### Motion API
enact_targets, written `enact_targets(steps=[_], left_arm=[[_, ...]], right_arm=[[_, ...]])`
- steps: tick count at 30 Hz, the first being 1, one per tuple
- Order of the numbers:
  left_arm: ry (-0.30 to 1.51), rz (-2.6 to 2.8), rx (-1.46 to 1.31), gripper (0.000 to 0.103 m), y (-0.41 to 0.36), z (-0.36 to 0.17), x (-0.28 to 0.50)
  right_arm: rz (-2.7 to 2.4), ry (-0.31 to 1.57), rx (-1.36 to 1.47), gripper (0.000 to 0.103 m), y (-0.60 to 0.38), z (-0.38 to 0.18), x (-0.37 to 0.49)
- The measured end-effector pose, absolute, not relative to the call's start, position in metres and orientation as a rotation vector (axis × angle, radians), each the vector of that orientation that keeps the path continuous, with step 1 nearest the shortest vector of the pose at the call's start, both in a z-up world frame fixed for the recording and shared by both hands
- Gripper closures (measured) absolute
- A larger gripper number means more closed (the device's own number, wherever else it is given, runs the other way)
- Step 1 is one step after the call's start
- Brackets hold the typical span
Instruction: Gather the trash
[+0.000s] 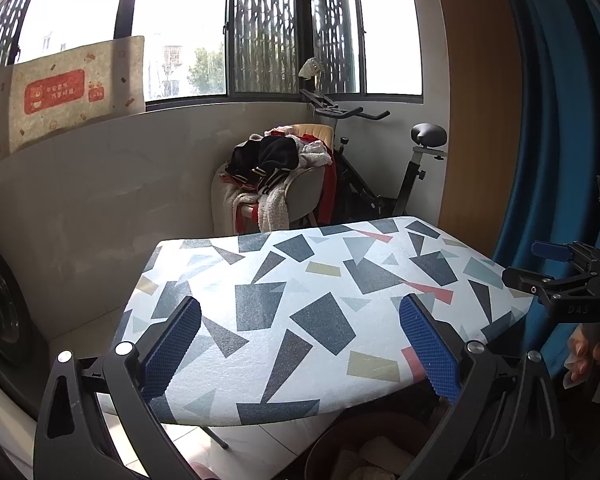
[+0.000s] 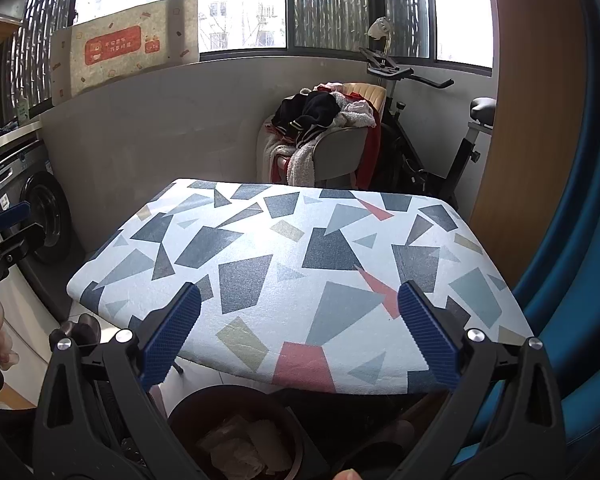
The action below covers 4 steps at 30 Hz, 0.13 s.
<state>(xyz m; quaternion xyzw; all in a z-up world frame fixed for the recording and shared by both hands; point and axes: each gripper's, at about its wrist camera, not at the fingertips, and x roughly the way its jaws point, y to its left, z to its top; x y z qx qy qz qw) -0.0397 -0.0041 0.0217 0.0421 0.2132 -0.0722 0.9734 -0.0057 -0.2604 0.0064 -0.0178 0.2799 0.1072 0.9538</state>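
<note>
Below, bin (image 2: 236, 432) rim cropped, contents (image 2: 240, 448) unclear

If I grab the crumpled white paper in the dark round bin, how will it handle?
The crumpled white paper looks creased and thin: probably light, floppy, and compressible. It lies loosely in the dark round bin, so pieces may separate when lifted.

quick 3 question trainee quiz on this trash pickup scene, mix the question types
1. True or false: the left gripper and right gripper are both open and hold nothing.
2. Where is the trash bin? A) on the board B) below the board's near edge C) by the exercise bike
3. Fill in: crumpled ____ lies inside the bin.

Key: 1 true. 2 B, below the patterned board. 3 paper.
</note>
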Motion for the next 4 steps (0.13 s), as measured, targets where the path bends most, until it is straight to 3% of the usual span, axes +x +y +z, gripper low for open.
enact_targets(steps=[4], left_arm=[[0.437,-0.143,0.081,0.006,-0.0035,0.0197,-0.0387]], right_arm=[[0.215,0.571,-0.032,0.006,-0.2605,0.0056,-0.0058]])
